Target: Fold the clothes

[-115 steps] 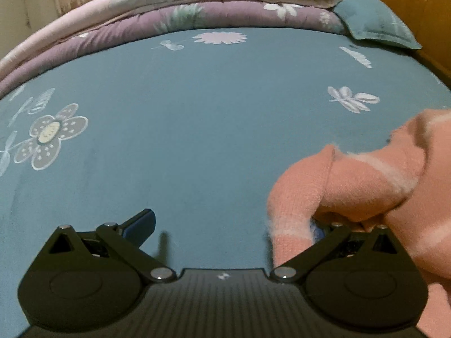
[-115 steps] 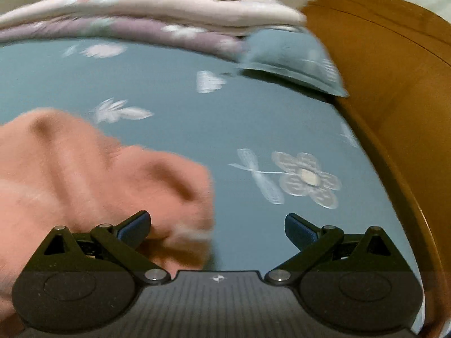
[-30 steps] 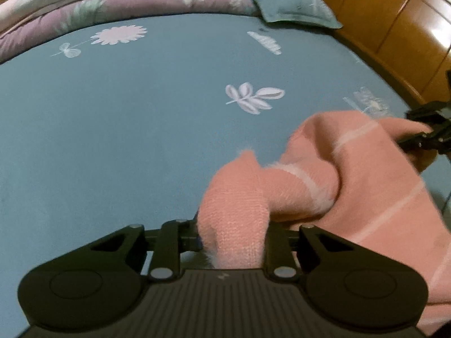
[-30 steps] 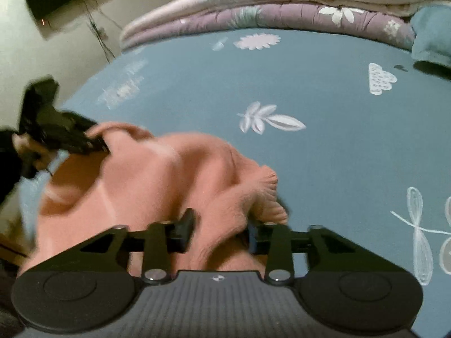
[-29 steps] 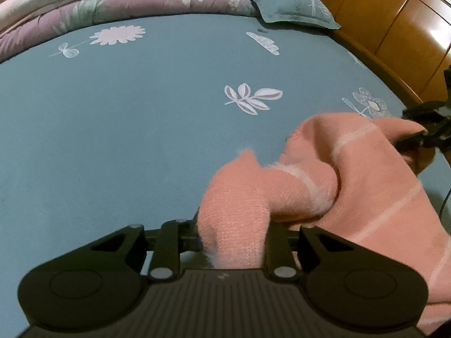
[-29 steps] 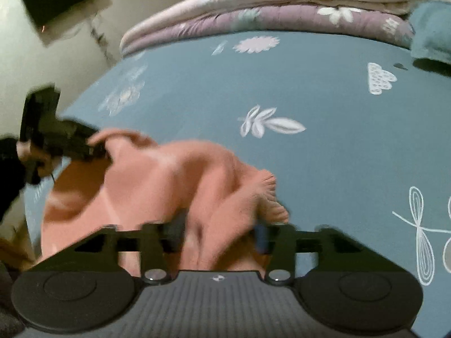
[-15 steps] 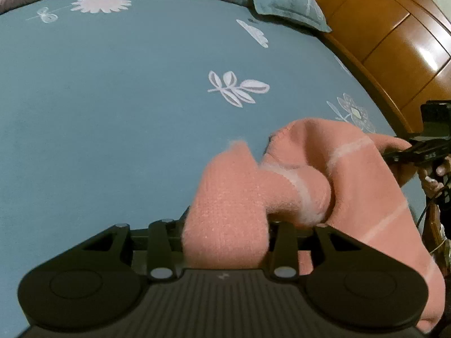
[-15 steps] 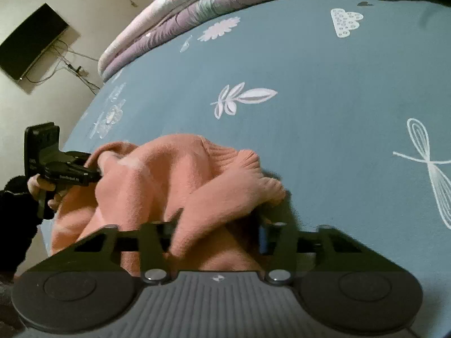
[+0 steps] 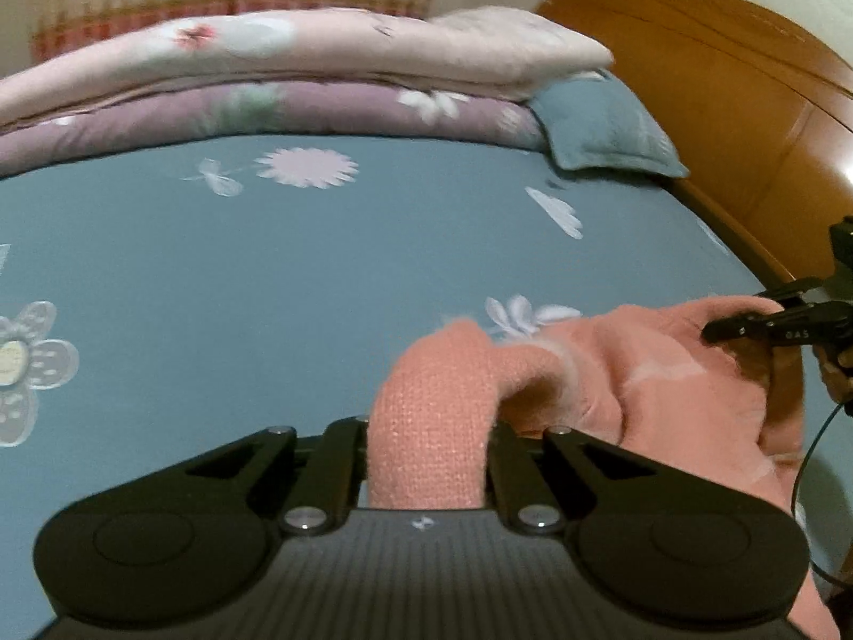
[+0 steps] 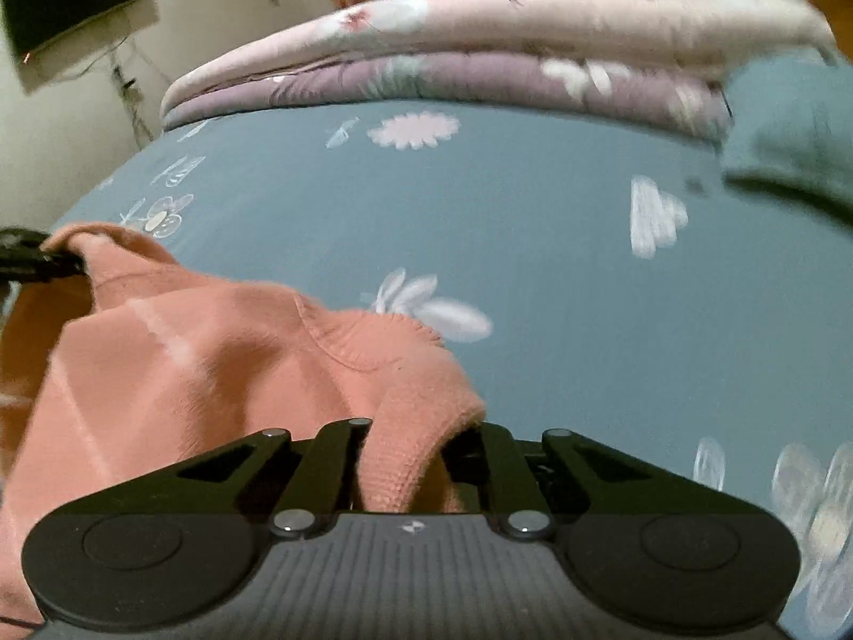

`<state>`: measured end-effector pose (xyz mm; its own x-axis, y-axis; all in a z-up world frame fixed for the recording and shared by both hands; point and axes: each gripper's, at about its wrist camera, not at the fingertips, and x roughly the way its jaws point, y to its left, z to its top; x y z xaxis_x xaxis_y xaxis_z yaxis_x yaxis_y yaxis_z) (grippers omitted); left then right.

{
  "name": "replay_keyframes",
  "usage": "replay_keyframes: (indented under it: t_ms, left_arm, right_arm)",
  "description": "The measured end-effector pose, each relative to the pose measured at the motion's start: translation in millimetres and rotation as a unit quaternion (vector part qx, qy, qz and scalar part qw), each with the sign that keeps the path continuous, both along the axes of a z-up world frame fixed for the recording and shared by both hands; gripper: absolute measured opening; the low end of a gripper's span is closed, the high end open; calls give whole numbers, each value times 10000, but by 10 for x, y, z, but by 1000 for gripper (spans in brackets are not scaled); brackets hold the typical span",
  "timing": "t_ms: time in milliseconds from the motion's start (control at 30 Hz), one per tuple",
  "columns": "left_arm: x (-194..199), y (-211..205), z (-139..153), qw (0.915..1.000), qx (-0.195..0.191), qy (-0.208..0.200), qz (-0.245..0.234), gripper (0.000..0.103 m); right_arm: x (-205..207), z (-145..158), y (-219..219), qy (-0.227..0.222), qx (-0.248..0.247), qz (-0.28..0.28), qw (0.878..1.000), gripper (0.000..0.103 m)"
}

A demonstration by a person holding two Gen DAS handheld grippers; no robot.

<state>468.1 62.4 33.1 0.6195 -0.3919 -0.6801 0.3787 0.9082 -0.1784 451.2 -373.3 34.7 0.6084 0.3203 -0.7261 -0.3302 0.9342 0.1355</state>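
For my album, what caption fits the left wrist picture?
Left gripper shut on a fuzzy salmon-pink knitted sweater above the teal flowered bedsheet.

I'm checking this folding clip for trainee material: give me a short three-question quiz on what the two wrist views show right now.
1. True or false: the left claw is shut on the pink sweater.
2. What does the right claw grip? A) the teal pillow B) the pink sweater C) nothing
3. What lies stacked at the far edge of the blue bedsheet?

Key:
1. True: knit fabric is bunched between its jaws.
2. B
3. Folded quilts, a pale pink one on a mauve one.
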Motion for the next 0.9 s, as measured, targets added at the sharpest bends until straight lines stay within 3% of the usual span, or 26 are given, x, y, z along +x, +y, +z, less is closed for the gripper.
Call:
replay_keyframes:
  t_ms: [233,400,467,567,633,667,700,733,900]
  left_arm:
    - [130,152,-38,9987,210,-33,473,4]
    - [275,278,-108,9961,239,-94,845,5]
    - [392,314,-234,9963,108,236,824,11]
    - [530,312,-524,9910,351,746,1051,20]
    - [503,273,-665,9894,570,858,1028,24]
    - [474,278,-686,9896,564,870,1001,32]
    - [446,287,-702,9898,545,883,974,45]
    - [418,296,-718,9901,527,897,947,48]
    - [286,263,-605,9912,782,639,853,53]
  right_arm:
    - [638,167,253,-372,-448,122,9982,13]
    - [1054,121,427,-531,-581,30,9969,13]
    - [1206,-25,450,-312,-575,-69,9978,15]
    - [1328,-284,428,81,-514,-260,9983,25]
    - [1271,-406,382,225,-466,-358,9980,38]
    - [1191,-425,348,219,-466,-401,9979,44]
    - [1088,-424,311,176,-477,-442,9977,56]
    - [985,-424,273,134,-488,-483,9975,64]
    - [463,-352,36,47,-463,-752,9961,72]
